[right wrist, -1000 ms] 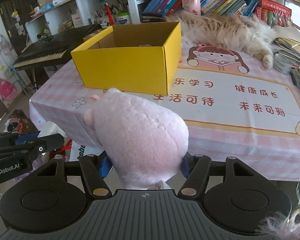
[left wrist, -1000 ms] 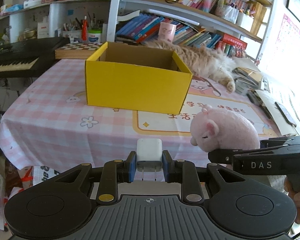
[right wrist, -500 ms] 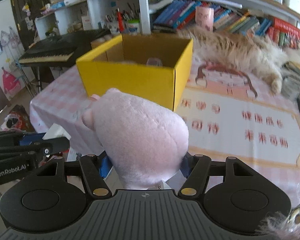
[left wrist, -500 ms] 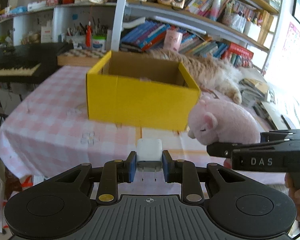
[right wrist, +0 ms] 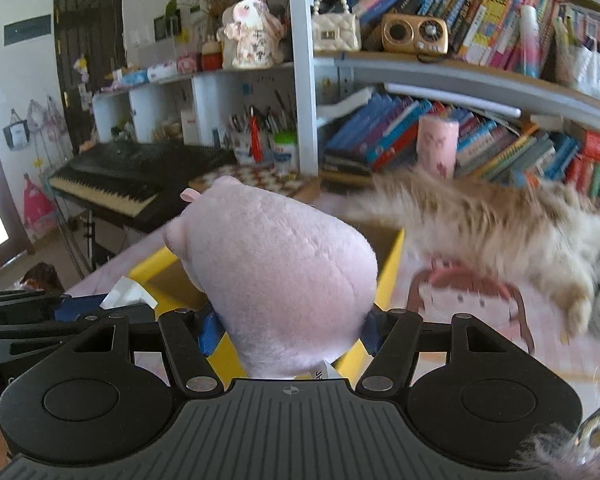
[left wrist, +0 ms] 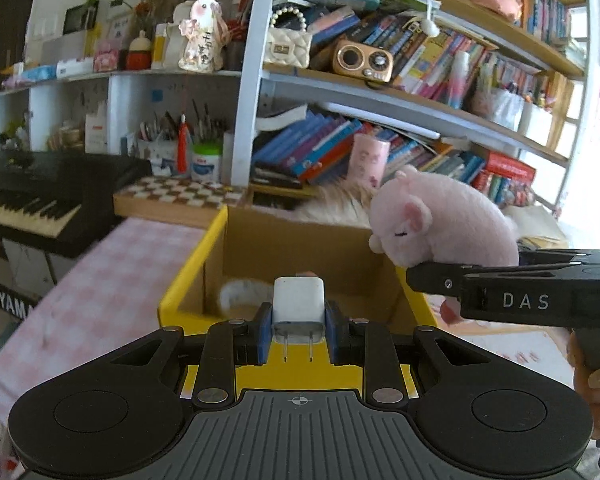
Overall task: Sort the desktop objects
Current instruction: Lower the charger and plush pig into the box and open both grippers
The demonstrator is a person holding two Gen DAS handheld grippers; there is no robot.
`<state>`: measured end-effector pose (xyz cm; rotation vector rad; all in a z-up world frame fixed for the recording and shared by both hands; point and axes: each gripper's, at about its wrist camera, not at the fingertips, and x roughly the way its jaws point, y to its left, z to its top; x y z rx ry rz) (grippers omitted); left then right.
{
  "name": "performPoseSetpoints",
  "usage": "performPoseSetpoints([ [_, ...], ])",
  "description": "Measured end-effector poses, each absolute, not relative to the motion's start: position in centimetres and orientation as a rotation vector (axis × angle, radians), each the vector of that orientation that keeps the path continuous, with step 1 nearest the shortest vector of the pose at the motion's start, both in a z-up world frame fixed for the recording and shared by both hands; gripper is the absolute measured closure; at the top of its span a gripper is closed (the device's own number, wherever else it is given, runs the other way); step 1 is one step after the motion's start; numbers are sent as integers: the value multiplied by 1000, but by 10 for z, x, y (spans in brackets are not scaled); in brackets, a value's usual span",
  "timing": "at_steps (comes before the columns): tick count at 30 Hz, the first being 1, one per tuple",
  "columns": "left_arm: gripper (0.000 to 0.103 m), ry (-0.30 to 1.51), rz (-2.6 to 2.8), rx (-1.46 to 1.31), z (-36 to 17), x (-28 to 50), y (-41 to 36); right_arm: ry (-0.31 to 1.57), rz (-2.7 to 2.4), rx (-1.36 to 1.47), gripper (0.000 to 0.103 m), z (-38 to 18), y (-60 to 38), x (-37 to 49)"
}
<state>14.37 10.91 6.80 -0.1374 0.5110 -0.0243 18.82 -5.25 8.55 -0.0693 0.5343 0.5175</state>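
Observation:
My left gripper (left wrist: 298, 326) is shut on a white plug charger (left wrist: 299, 302), prongs pointing back at the camera, held over the near wall of the open yellow cardboard box (left wrist: 188, 280). My right gripper (right wrist: 290, 330) is shut on a pink plush pig (right wrist: 276, 276) and holds it above the box's right side; the pig also shows in the left wrist view (left wrist: 440, 228), with the right gripper (left wrist: 412, 276) beneath it. The box (right wrist: 388, 276) lies partly hidden behind the pig. Something white and fluffy (left wrist: 244, 294) lies inside the box.
A fluffy cat (right wrist: 500, 224) lies on the pink checked tablecloth (left wrist: 100, 272) behind and right of the box. A keyboard piano (left wrist: 32, 200) stands at the left. Bookshelves (left wrist: 380, 92) fill the back. A chessboard (left wrist: 180, 194) sits behind the box.
Both grippers moved forward and up with their objects. The box, earlier well ahead on the table, is now right below the charger and the pig.

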Motion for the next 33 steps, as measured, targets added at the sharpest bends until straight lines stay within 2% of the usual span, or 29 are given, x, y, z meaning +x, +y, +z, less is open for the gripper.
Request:
performPoseSetpoints([
  [8, 78, 567, 36, -101, 55, 200, 109, 521, 563, -70, 42, 80, -45, 253],
  [16, 78, 673, 68, -30, 27, 236, 100, 643, 564, -127, 42, 56, -27, 313],
  [27, 78, 776, 46, 18, 4, 255, 90, 797, 615, -199, 42, 23, -7, 351],
  [33, 78, 789, 44, 40, -1, 259, 86, 799, 623, -248, 40, 19, -2, 356],
])
